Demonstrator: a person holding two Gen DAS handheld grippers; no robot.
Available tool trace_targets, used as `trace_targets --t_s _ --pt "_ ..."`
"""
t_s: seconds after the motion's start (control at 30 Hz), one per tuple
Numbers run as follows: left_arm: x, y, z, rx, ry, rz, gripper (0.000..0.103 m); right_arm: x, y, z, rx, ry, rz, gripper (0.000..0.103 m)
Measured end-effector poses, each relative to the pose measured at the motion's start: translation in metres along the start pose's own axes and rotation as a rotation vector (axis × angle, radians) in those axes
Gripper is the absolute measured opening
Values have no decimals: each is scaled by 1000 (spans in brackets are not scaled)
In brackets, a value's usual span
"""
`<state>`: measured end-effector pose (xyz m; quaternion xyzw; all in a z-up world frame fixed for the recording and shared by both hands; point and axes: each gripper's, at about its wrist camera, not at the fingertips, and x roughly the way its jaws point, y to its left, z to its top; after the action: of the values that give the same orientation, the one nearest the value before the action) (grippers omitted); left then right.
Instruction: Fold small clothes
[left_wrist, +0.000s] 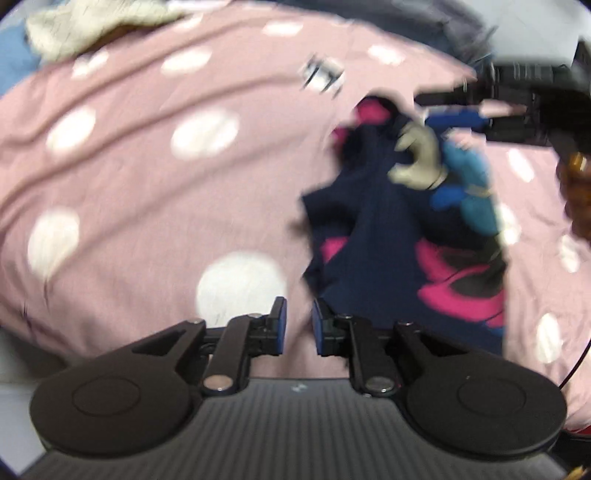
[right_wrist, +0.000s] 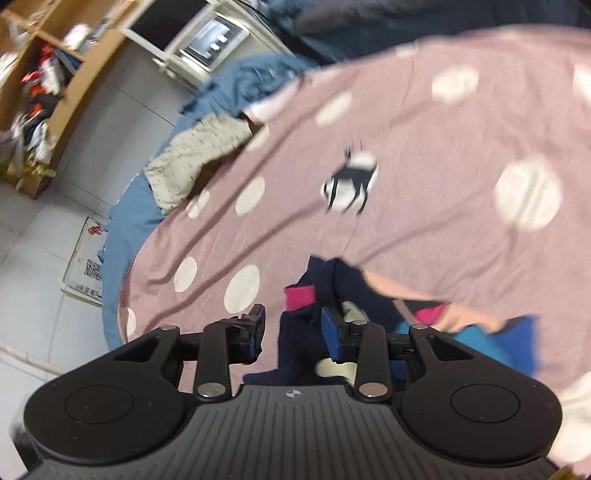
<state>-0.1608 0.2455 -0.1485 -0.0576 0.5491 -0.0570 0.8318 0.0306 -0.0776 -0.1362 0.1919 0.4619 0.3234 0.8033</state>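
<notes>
A small navy garment with pink and blue prints lies crumpled on the pink dotted sheet. In the left wrist view my left gripper hovers just left of the garment's near edge; its jaws stand a narrow gap apart with only sheet showing between them. My right gripper reaches in from the upper right over the garment's far end. In the right wrist view the right gripper is open, and the navy garment lies below and between its fingers without being pinched.
A cream garment lies near the sheet's far-left edge, on blue bedding. A black-and-white patch sits mid-sheet. Beyond the bed are a tiled floor, a wooden shelf, a white appliance and a printed sheet.
</notes>
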Motion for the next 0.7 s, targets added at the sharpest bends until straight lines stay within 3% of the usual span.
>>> trace_targets --t_s 0.17,0.27,0.43,0.47,0.6,0.7 --pt "3 -40 26 103 -47 -176 20 -37 -6 -18 -151 -28 -138 55" --pt "28 -64 35 159 -25 -209 20 -30 -11 -27 -168 -4 -171 44" --pt "69 -62 32 172 28 -116 20 -7 -11 -30 -193 7 -270 44" --pt "72 -59 31 176 40 -107 20 -3 -15 -29 -191 6 -292 39" --pt "67 -52 31 207 49 -119 21 12 -26 -25 -162 20 -324 32" --pt "63 -52 36 223 63 -130 27 10 -22 -24 -162 23 -325 39"
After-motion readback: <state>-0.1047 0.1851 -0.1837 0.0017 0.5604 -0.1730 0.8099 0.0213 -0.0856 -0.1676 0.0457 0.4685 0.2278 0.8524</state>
